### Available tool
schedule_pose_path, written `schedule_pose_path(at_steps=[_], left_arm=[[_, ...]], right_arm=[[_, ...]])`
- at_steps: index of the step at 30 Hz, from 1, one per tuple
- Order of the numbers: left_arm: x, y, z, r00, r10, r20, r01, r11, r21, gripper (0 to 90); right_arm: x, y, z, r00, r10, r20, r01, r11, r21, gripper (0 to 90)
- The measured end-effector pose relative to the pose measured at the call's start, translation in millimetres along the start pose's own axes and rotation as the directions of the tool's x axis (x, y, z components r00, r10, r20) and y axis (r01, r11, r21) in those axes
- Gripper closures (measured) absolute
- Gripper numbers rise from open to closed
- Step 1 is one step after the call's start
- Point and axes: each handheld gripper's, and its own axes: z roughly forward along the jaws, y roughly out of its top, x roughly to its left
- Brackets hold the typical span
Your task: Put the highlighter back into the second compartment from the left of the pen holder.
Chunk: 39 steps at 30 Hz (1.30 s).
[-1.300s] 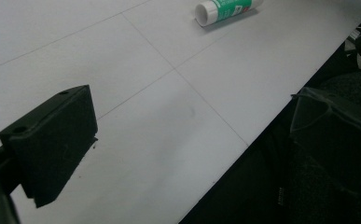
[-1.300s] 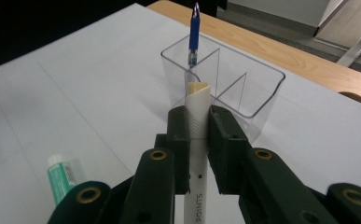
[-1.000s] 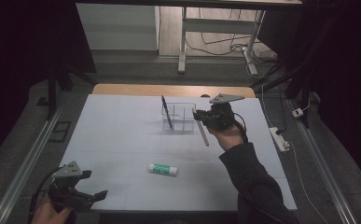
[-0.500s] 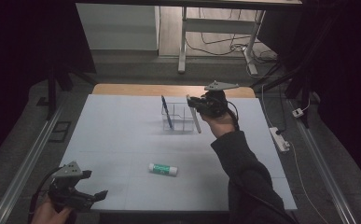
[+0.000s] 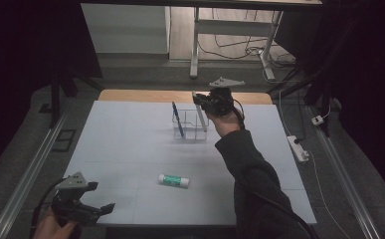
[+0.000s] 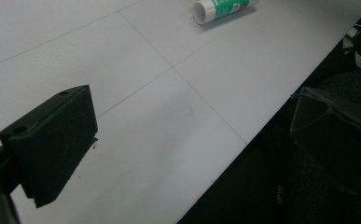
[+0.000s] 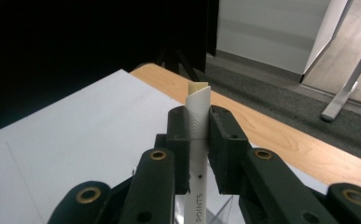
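A white pen [image 5: 201,119] hangs tilted, its lower end at the right side of a clear plastic holder [image 5: 189,130] at the far middle of the table. My right gripper [image 5: 201,102] is shut on the pen's upper part. In the right gripper view the pen [image 7: 199,105] stands out beyond the pads of that gripper [image 7: 198,140]. A blue pen [image 5: 178,119] leans in the holder's left side. A green-and-white glue stick [image 5: 174,180] lies on the sheet nearer me, also in the left gripper view [image 6: 222,9]. My left gripper [image 5: 102,195] rests open at the near left corner.
A white sheet [image 5: 125,144] covers the table, with a wooden strip [image 5: 145,95] bare at the far edge. A power strip [image 5: 298,148] lies on the floor to the right. The table's near edge [image 6: 243,144] runs beside the left gripper [image 6: 192,135].
The right gripper has carried the white pen away from me and a little up and left, until it is over the holder. The left gripper has stayed put.
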Motion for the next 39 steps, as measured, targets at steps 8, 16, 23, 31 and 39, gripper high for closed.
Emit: schedule_pose_path(at_steps=[8, 16, 23, 31, 39], left_arm=[[0.0, -0.1, 0.0, 1.0000, 0.002, 0.001, -0.002, 1.0000, -0.001, 0.9], [0.1, -0.1, 0.0, 1.0000, 0.000, 0.006, 0.000, 1.0000, 0.000, 0.9], [0.2, 0.0, 0.2, 1.0000, 0.002, 0.009, -0.002, 1.0000, 0.003, 0.9], [0.3, 0.0, 0.1, 0.9999, 0.004, 0.010, -0.004, 1.0000, 0.003, 0.9], [0.0, -0.1, 0.1, 0.9999, 0.005, 0.011, -0.005, 1.0000, 0.002, 0.9]], right_arm=[[0.3, 8.5, 15.9, 0.9999, 0.006, 0.015, -0.005, 0.9998, -0.017, 78.1], [1.1, 13.8, 32.1, 0.9996, -0.001, 0.027, 0.002, 0.9993, -0.039, 78.1], [-0.1, 16.7, 44.5, 0.9990, 0.004, 0.045, -0.001, 0.9983, -0.058, 78.1], [2.0, 10.0, 59.5, 0.9986, -0.005, 0.053, 0.008, 0.9979, -0.064, 78.0], [5.4, -2.2, 69.6, 0.9981, -0.022, 0.057, 0.025, 0.9990, -0.037, 78.0]])
